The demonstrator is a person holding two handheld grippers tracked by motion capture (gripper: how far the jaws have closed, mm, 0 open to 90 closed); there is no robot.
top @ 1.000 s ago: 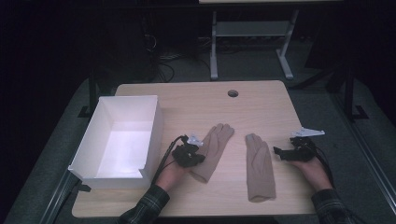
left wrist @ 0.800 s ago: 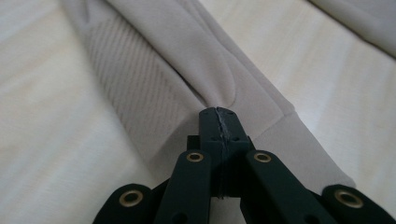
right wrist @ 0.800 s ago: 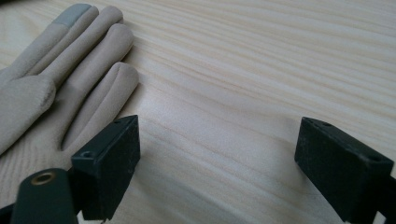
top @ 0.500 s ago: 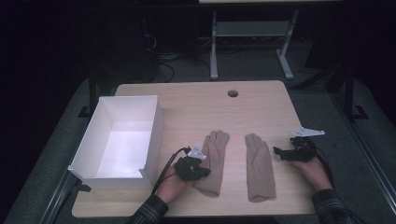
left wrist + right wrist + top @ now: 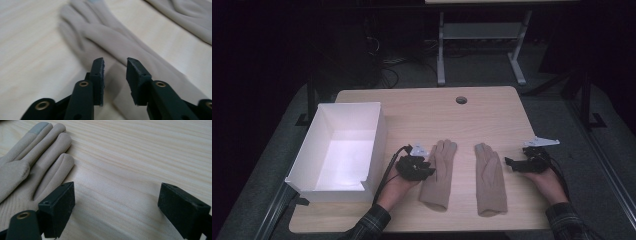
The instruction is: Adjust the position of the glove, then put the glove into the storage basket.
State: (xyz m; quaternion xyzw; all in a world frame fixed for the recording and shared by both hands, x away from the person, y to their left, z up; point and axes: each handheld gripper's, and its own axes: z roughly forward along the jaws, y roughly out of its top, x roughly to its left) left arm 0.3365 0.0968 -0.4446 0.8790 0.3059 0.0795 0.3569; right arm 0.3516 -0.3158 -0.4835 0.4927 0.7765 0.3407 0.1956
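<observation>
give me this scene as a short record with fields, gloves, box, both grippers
surface: light wooden table with a round cable hole
left glove: beige knit glove lying flat, fingertips pointing away from the person
right glove: matching beige knit glove, flat, apart from the first
box: open white rectangular box at the table's left side, nothing inside
left gripper: jaws have just been opening, a narrow gap now, hovering at the left glove's edge, nothing pinched
right gripper: fingers wide apart over bare wood beside the right glove, holding nothing

white box [image 5: 339, 150] walls left side (tall), far tabletop [image 5: 427, 107] open
</observation>
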